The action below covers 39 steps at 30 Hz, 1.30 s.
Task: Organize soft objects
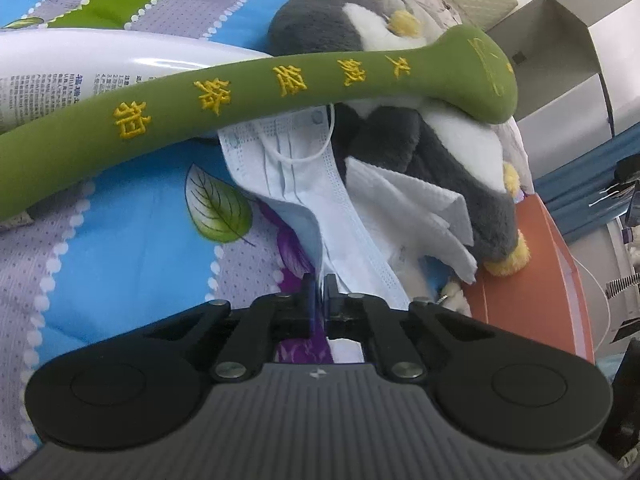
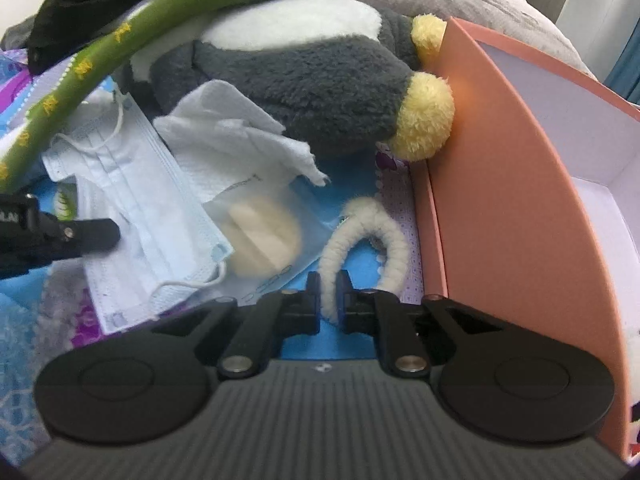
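Colourful quilted bedding with blue, purple and green leaf print (image 1: 132,240) carries the whole heap, and most of the tidying seems not yet done. The salmon-pink open cardboard box (image 2: 500,168) stands at the right edge of the bed, and the part of its white inside that shows holds nothing.

Outside the box lie the grey and white plush penguin with yellow feet (image 2: 304,92), the long green stuffed stick with yellow embroidered characters (image 1: 256,96) resting across the penguin, the pale blue pleated face mask (image 1: 304,184), the crumpled white tissue (image 2: 236,140) and a frosted pouch with a beige round pad inside (image 2: 260,236).

The right gripper (image 2: 329,292) has its jaws narrow around the cream fuzzy chenille loop (image 2: 372,236), just beside the box wall (probably the first item to go in). The left gripper (image 1: 319,294) has jaws almost together at the mask's lower edge; whether it pinches the mask I cannot tell.
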Each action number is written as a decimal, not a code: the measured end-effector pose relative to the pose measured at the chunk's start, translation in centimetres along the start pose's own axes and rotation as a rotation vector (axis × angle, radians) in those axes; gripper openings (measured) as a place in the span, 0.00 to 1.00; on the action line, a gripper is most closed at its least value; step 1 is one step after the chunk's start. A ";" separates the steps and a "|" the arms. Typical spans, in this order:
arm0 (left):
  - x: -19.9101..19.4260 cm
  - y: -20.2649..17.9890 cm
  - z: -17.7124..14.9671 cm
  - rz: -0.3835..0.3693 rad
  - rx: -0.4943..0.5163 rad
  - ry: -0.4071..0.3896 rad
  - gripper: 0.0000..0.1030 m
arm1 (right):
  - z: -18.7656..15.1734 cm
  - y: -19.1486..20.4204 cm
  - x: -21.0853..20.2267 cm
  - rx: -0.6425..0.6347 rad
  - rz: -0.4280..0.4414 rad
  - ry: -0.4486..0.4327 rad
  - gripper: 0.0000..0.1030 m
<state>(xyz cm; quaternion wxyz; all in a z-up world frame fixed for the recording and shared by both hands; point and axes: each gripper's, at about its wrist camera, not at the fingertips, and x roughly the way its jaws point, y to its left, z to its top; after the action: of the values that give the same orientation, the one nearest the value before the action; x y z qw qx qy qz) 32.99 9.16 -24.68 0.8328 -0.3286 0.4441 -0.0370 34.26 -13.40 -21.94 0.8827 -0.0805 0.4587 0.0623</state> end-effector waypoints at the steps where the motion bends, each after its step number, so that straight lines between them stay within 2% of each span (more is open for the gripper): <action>1: -0.3 -0.1 -0.1 0.000 0.001 -0.004 0.03 | -0.1 0.1 -0.3 -0.003 -0.002 -0.006 0.10; 9: -3.8 -1.2 -2.0 -0.023 0.014 0.002 0.03 | -1.6 0.8 -4.4 -0.016 0.020 -0.033 0.10; 19: -9.6 0.1 -7.2 -0.041 0.010 0.044 0.03 | -5.9 1.9 -10.0 -0.008 0.060 -0.044 0.10; 27: -14.1 0.4 -11.8 0.006 0.072 0.086 0.03 | -9.8 2.9 -13.8 0.015 0.121 -0.058 0.11; 31: -15.7 0.5 -13.2 0.082 0.144 0.086 0.03 | -11.5 3.3 -14.9 0.032 0.168 -0.061 0.12; 36: -16.9 2.3 -13.4 0.131 0.094 0.083 0.04 | -12.8 4.0 -14.8 0.047 0.204 -0.030 0.14; 37: -17.1 2.4 -13.4 0.141 0.086 0.076 0.06 | -12.9 4.0 -14.7 0.048 0.209 -0.026 0.15; 39: -17.8 2.7 -13.4 0.143 0.061 0.061 0.27 | -13.1 4.1 -15.0 0.038 0.218 -0.026 0.19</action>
<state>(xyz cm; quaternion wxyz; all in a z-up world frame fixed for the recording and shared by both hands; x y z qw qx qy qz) 11.42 10.72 -18.74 0.8289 -0.2692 0.4903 -0.0008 14.50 -12.50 -17.44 0.8780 -0.0124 0.4544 0.1501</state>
